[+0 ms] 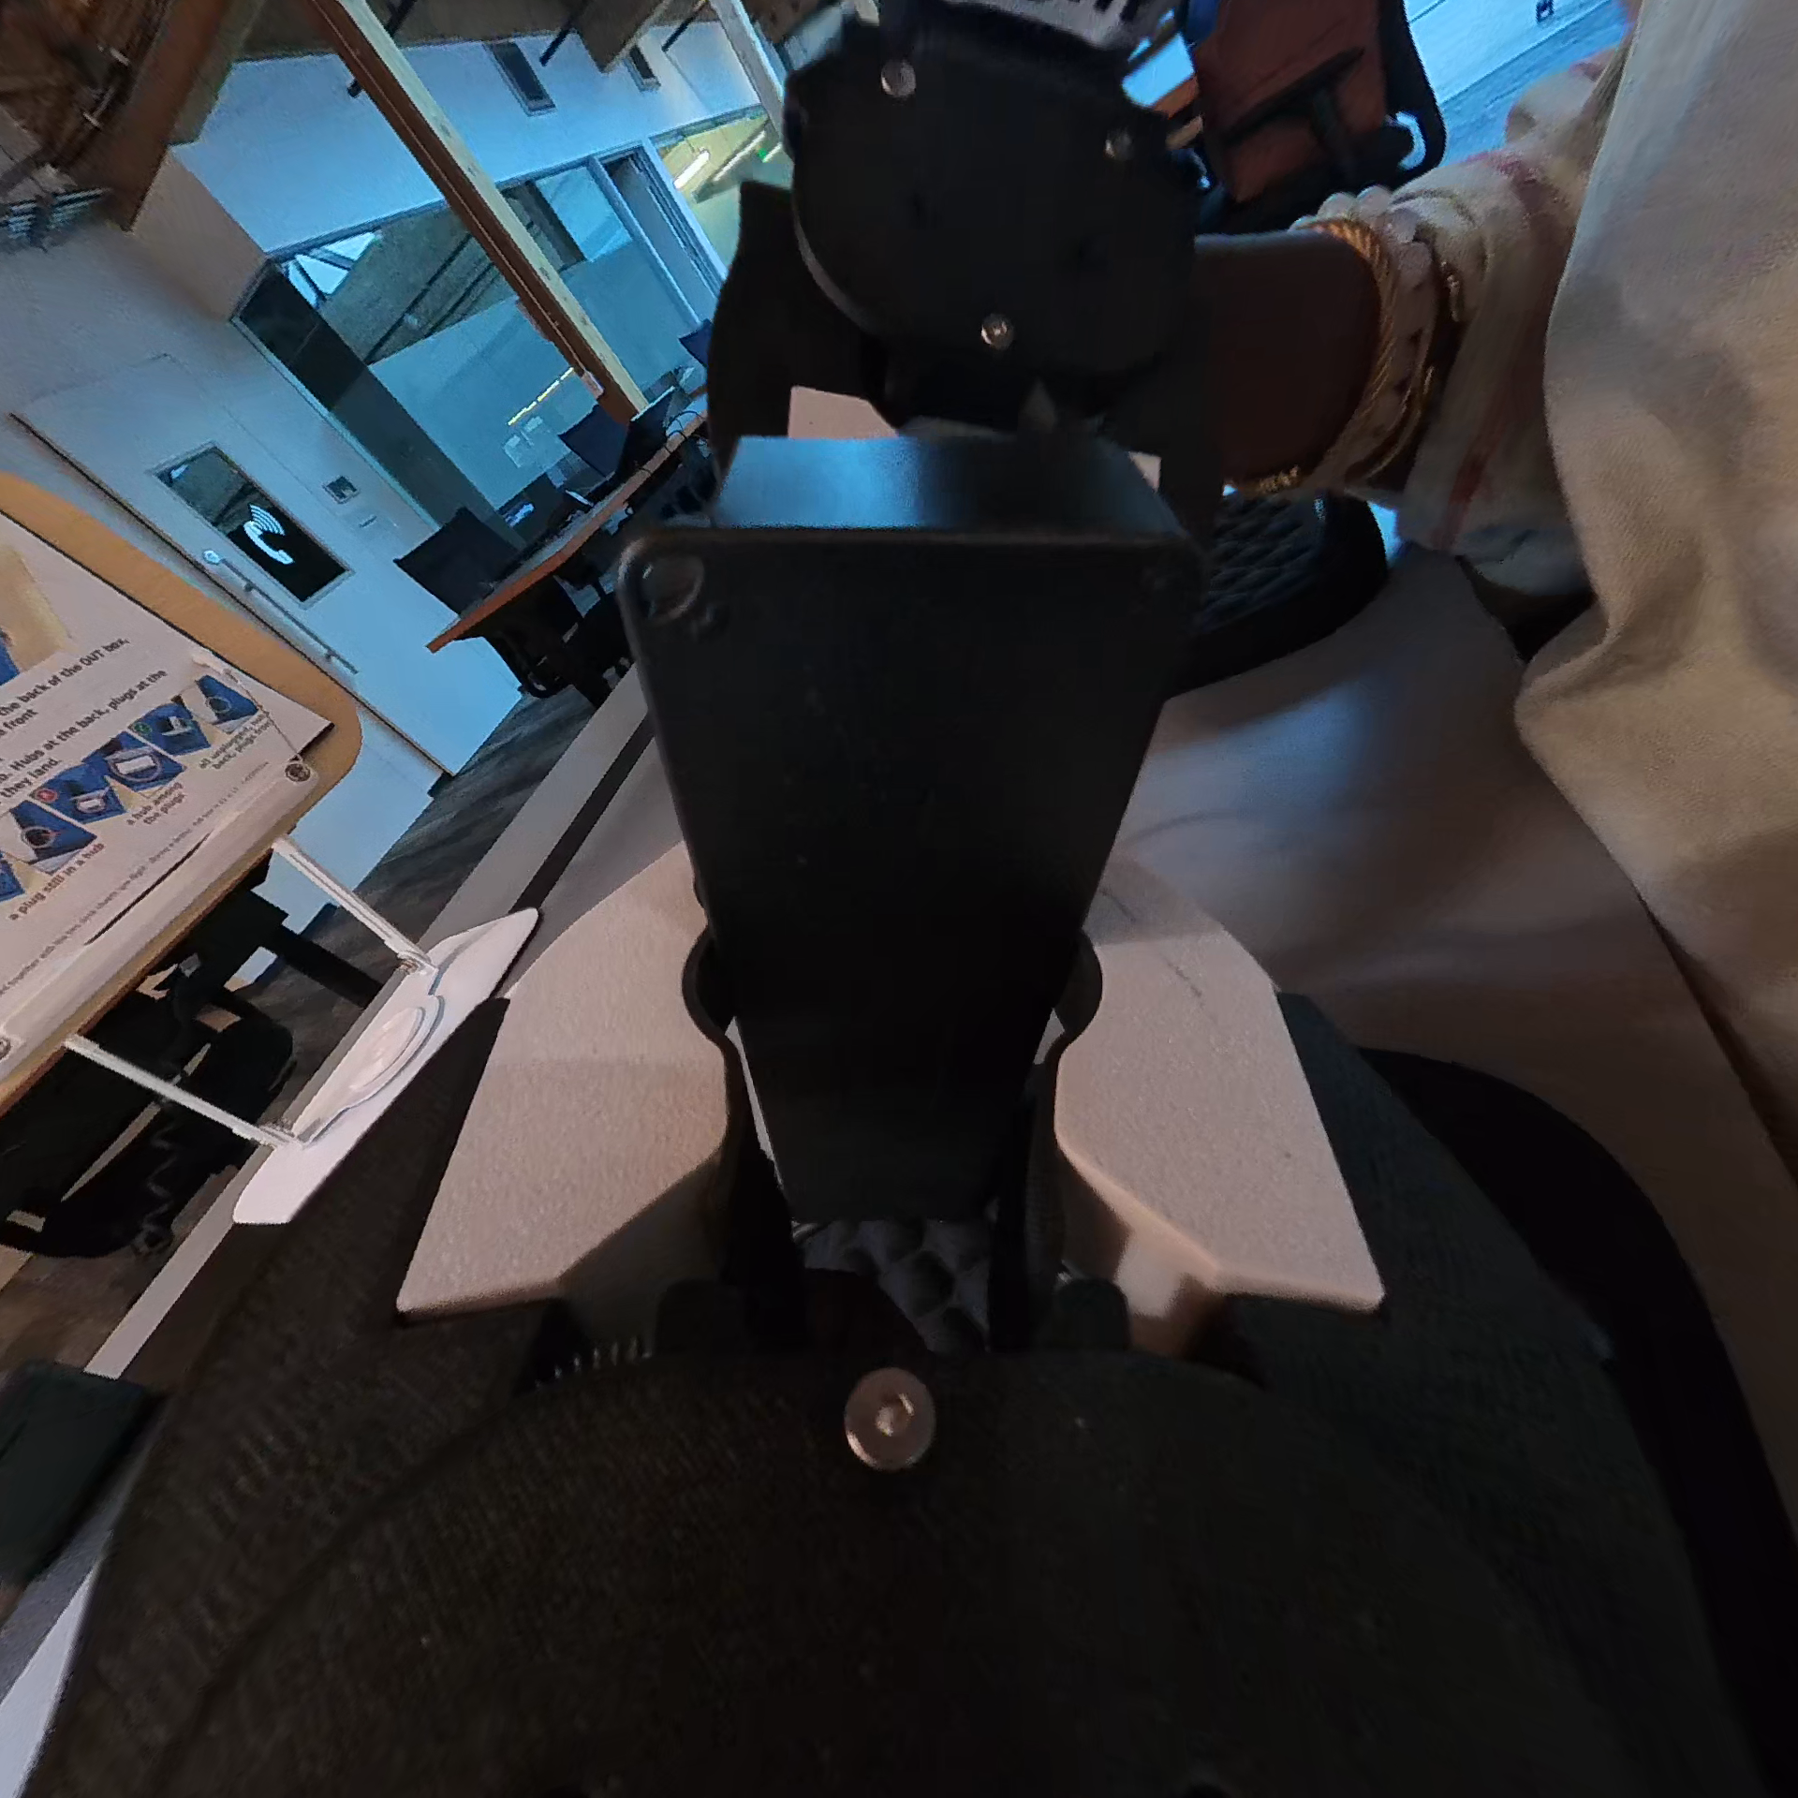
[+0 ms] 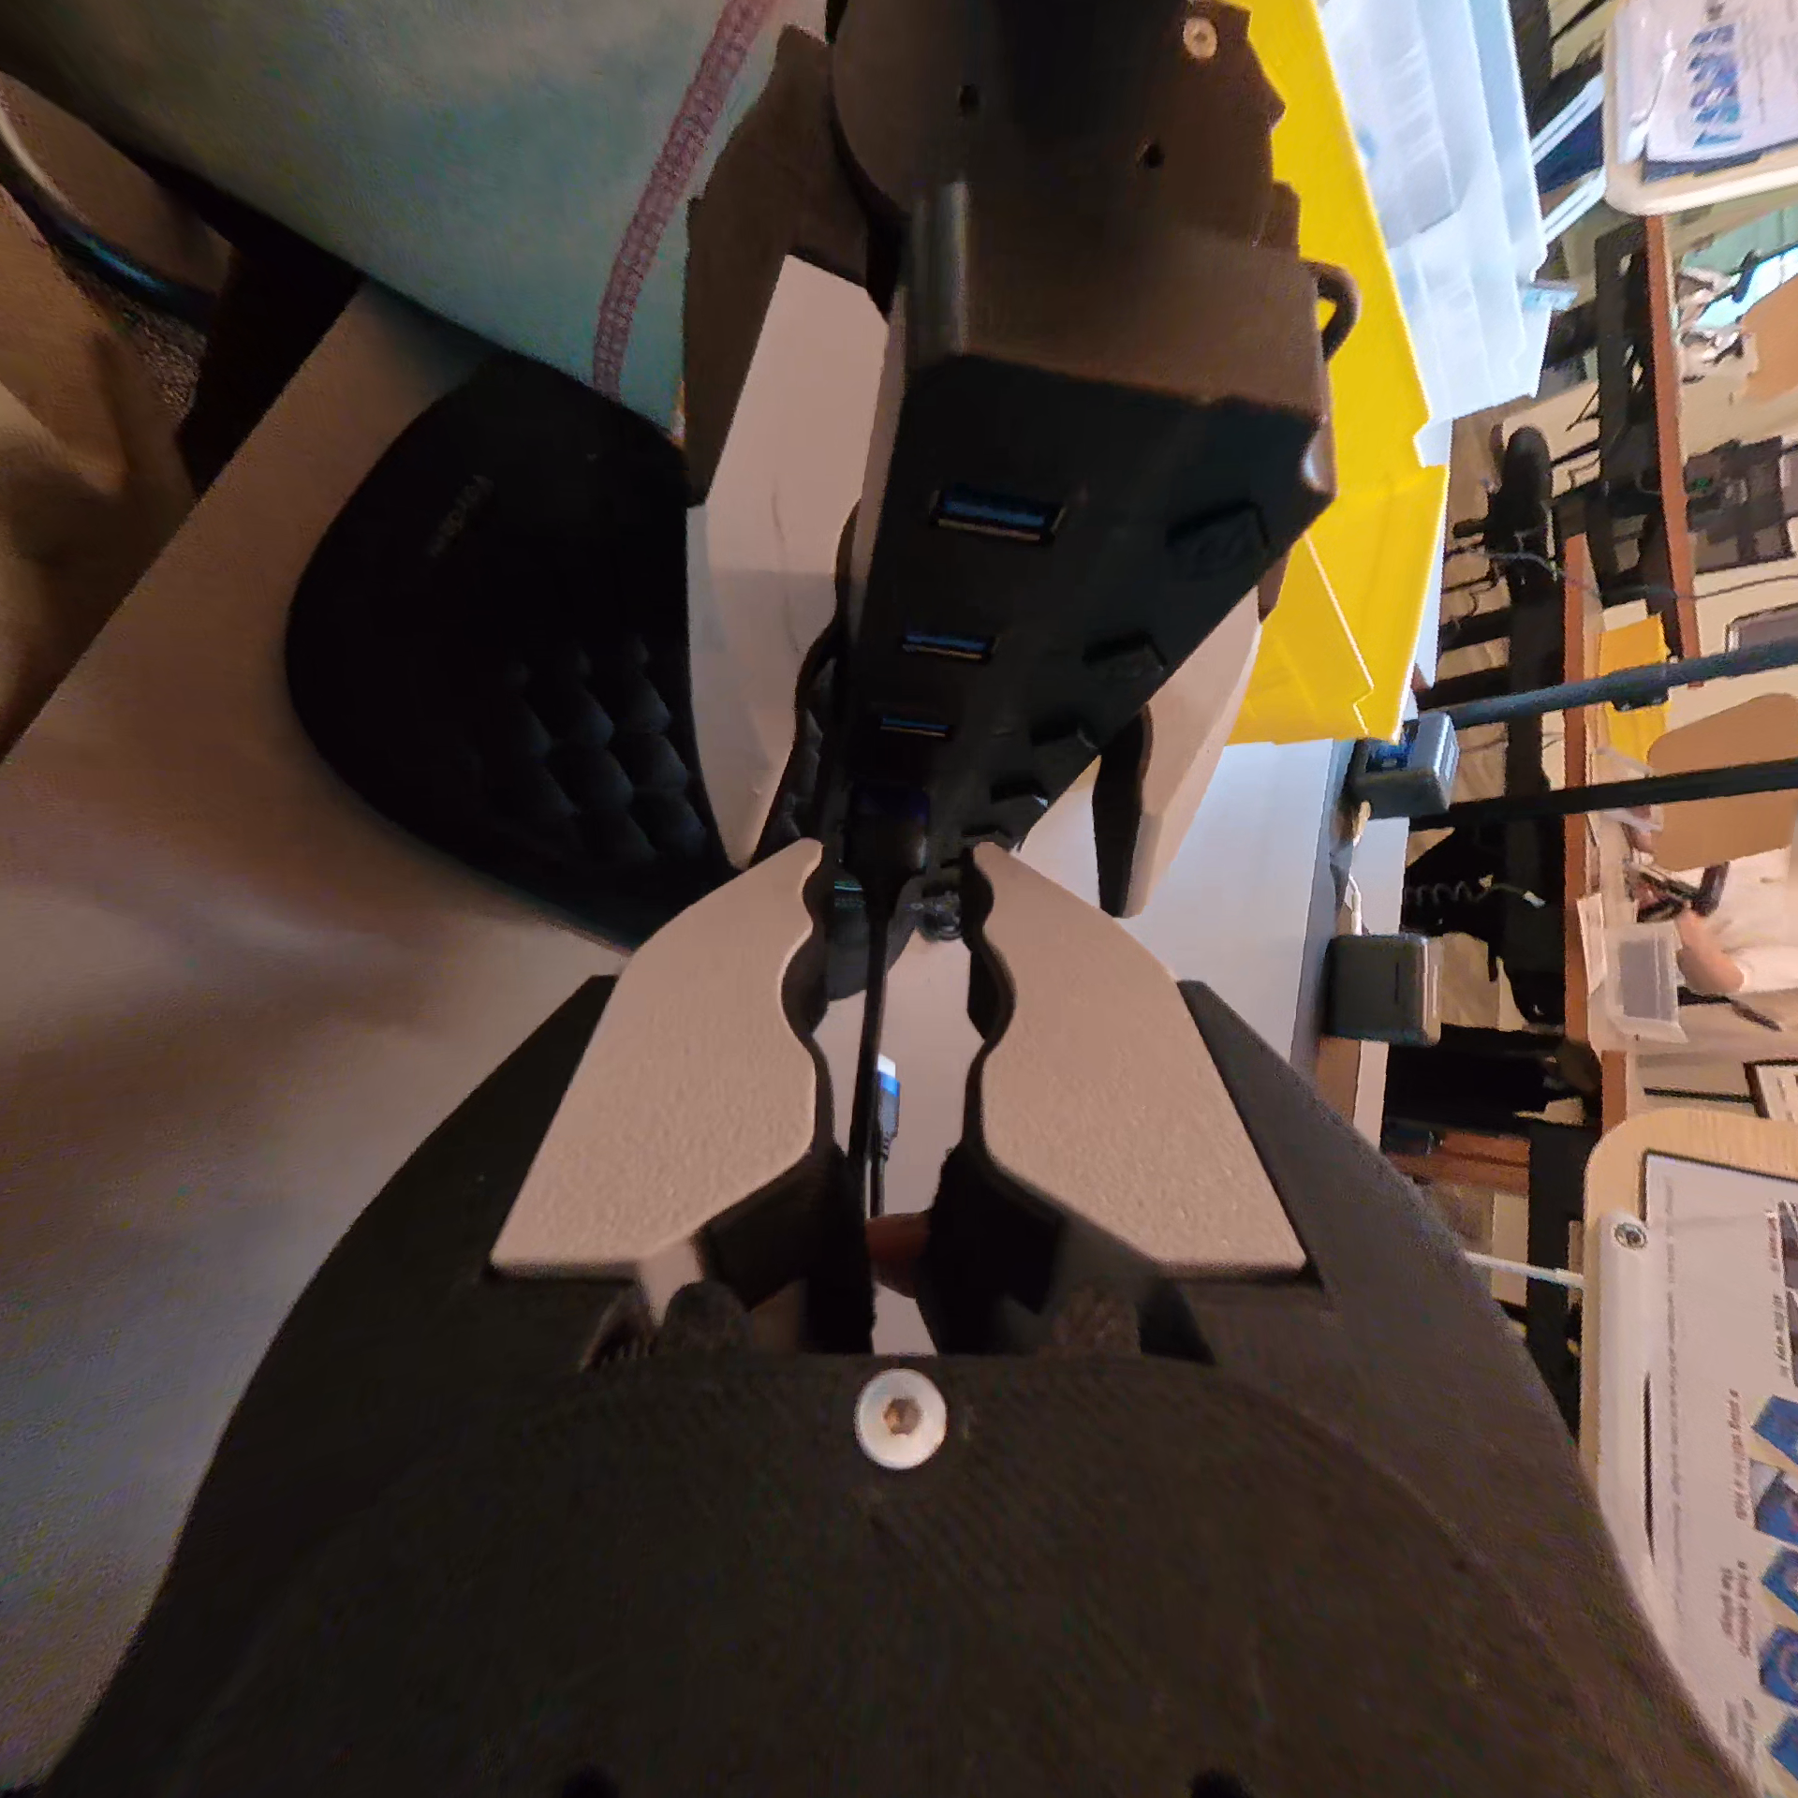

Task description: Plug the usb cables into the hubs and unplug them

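- Left wrist view: left hand-held gripper (image 1: 900, 983) clamps the black USB hub (image 1: 905, 778) lengthwise, raised above the surface (image 1: 1362, 808).
- Right hand-held gripper (image 2: 900, 876), jaws slightly parted, pinches a black USB cable (image 2: 869, 1051) plugged into the hub's near end.

Left wrist view: looks forward along its own white fingers (image 1: 584, 1148), very close to the plain back of a black box-shaped USB hub (image 1: 905, 798).
Right wrist view: rolled sideways, facing the same hub's (image 2: 1051, 545) port side from the opposite end, equally close.
Shared: the hub, the white tabletop (image 1: 1382, 778), and each other's gripper beyond it.
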Tool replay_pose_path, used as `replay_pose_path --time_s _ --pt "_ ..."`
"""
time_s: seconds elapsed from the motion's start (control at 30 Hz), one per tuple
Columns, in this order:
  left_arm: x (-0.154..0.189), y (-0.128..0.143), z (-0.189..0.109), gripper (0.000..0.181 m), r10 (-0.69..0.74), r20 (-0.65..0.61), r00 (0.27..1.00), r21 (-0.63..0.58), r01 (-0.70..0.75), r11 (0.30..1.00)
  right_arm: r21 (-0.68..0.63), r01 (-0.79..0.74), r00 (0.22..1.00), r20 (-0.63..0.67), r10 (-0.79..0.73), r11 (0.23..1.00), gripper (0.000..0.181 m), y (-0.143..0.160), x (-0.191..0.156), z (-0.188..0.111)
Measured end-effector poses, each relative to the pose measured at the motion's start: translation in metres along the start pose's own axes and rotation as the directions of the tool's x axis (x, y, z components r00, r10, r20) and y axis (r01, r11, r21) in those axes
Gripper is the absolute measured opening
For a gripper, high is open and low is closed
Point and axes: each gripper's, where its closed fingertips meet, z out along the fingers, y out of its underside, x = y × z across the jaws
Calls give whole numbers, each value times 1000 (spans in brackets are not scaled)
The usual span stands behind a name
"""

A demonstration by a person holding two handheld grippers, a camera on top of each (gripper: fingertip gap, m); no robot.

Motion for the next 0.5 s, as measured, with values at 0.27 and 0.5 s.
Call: replay_pose_path --time_s 0.27,0.5 --pt "0 -2 3 65 -2 6 1000 4 2 1000 18 -65 998 13 65 998 25 3 -1 -5" --pt "4 -1 4 65 19 -12 1000 -27 -20 999 39 -102 991 92 98 994 25 3 -5 -1"
